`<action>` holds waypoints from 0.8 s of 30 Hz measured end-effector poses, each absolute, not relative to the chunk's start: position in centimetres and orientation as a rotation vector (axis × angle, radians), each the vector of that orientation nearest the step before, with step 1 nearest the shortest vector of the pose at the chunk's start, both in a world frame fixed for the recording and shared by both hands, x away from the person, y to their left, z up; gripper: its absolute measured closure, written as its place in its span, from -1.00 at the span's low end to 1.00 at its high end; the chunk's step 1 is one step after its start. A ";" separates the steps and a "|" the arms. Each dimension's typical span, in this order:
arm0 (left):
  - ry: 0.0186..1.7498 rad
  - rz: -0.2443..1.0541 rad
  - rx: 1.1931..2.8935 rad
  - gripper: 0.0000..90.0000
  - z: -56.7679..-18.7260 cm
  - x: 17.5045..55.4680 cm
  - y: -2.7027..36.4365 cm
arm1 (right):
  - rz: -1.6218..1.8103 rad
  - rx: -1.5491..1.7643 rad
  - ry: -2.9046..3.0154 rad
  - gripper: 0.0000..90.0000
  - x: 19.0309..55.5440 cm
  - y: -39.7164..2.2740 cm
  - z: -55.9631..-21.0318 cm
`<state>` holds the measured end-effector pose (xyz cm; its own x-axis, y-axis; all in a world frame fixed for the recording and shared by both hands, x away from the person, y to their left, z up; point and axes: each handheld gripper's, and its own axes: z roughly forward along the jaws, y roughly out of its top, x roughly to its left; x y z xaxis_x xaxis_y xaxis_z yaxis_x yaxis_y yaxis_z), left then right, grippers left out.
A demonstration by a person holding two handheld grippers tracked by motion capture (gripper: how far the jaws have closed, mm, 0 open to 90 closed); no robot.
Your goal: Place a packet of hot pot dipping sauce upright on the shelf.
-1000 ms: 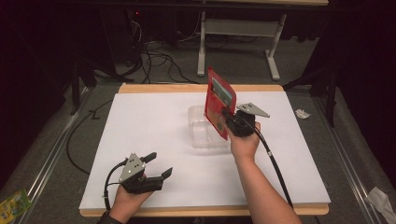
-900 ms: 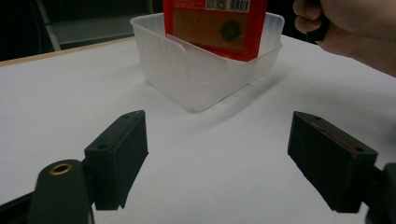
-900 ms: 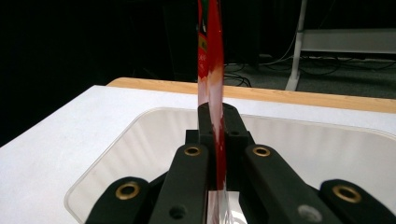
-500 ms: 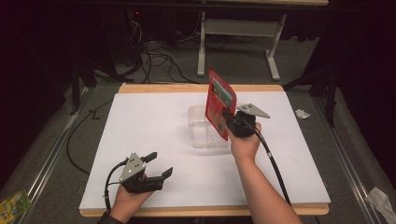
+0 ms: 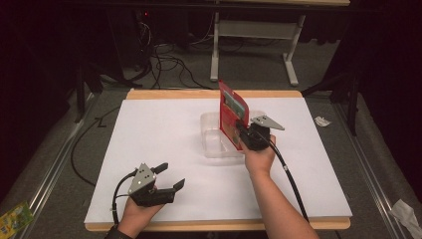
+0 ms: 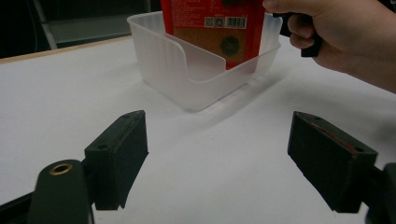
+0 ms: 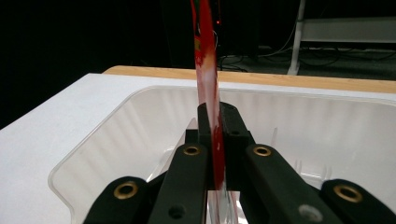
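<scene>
A flat red packet (image 5: 232,115) stands upright over a clear plastic bin (image 5: 214,142) in the middle of the white table. My right gripper (image 5: 242,133) is shut on the packet's lower edge; in the right gripper view the packet (image 7: 208,74) shows edge-on, pinched between the black jaws, with the bin (image 7: 116,140) below. In the left gripper view the packet's lower part (image 6: 212,32) sits inside the bin (image 6: 187,70), beside the person's hand (image 6: 336,37). My left gripper (image 5: 169,175) rests open near the front left of the table, nothing between its fingers (image 6: 116,154).
The white table top (image 5: 149,134) has a wooden rim at the back and front. Cables and a grey desk frame (image 5: 249,30) lie on the floor behind. A small wrapper (image 5: 322,121) lies off the right edge, and a green packet (image 5: 12,216) lies at the lower left.
</scene>
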<state>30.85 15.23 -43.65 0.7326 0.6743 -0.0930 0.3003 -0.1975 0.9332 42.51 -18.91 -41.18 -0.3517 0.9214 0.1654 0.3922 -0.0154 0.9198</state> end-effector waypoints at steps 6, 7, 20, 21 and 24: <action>0.745 0.411 1.797 -0.54 -43.6 30.8 15.2 | 1.358 1.364 1.781 0.98 42.8 -19.0 -41.1; 0.751 0.408 1.793 -0.54 -43.6 30.8 15.2 | 1.356 1.364 1.786 0.98 42.9 -19.1 -41.1; 0.762 0.398 1.784 -0.54 -43.7 30.8 15.8 | 1.358 1.357 1.895 -0.14 42.3 -19.8 -40.3; 0.764 0.398 1.785 -0.54 -43.7 30.9 15.8 | 1.354 1.346 1.908 -0.22 42.2 -19.8 -40.3; 0.775 0.395 1.792 -0.54 -43.9 31.1 15.7 | 1.332 1.320 1.935 -0.47 41.8 -19.8 -40.1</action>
<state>31.11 15.72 -43.89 0.7316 0.6738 -0.1040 0.3122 -0.1954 0.9297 41.77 -19.83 -40.06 -0.4455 0.8826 0.1501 0.4551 0.0789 0.8870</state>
